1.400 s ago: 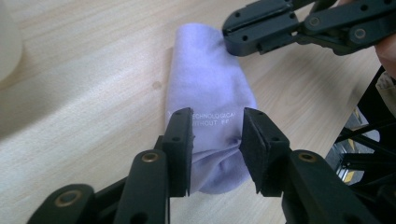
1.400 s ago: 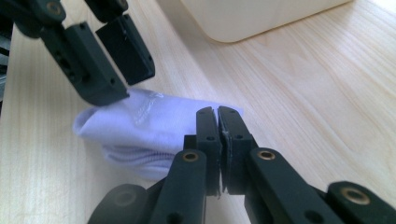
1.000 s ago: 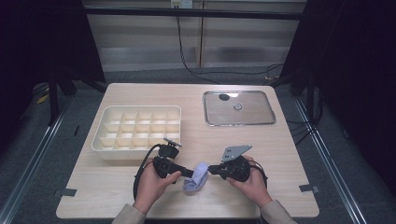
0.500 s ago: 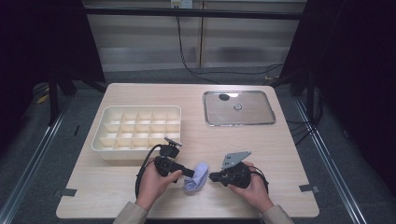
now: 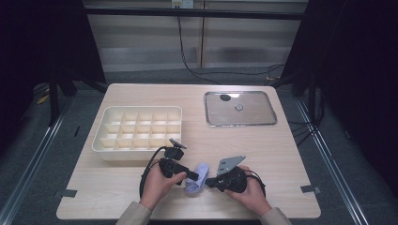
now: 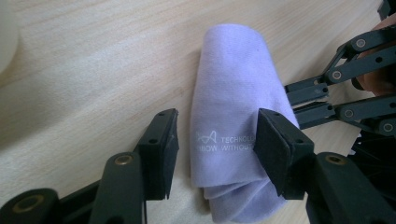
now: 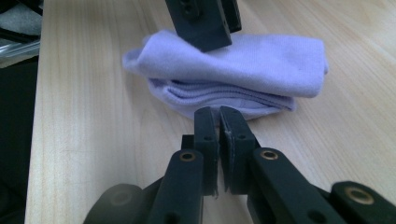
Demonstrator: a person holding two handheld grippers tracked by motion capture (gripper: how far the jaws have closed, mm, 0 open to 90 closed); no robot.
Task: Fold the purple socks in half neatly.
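A folded lavender cloth (image 5: pixel 199 176) with white print lies on the wooden table near its front middle. My left gripper (image 6: pixel 217 144) is open and low over the cloth (image 6: pixel 233 93), one jaw on each side of the fold, not pressing it. In the high view the left gripper (image 5: pixel 191 176) comes in from the cloth's left. My right gripper (image 7: pixel 218 119) is shut with nothing between its jaws, and its tips are just short of the cloth's (image 7: pixel 243 65) layered edge. It sits to the cloth's right (image 5: pixel 210 182).
A cream tray (image 5: pixel 101 140) with several empty compartments stands at the left, just behind my left hand. At the back right lies a flat metal tray (image 5: pixel 263 110) with a small knob. The table's front edge is close behind both hands.
My right hand has slid slightly toward the table's near edge, staying shut. The left gripper and the cloth have hardly moved.
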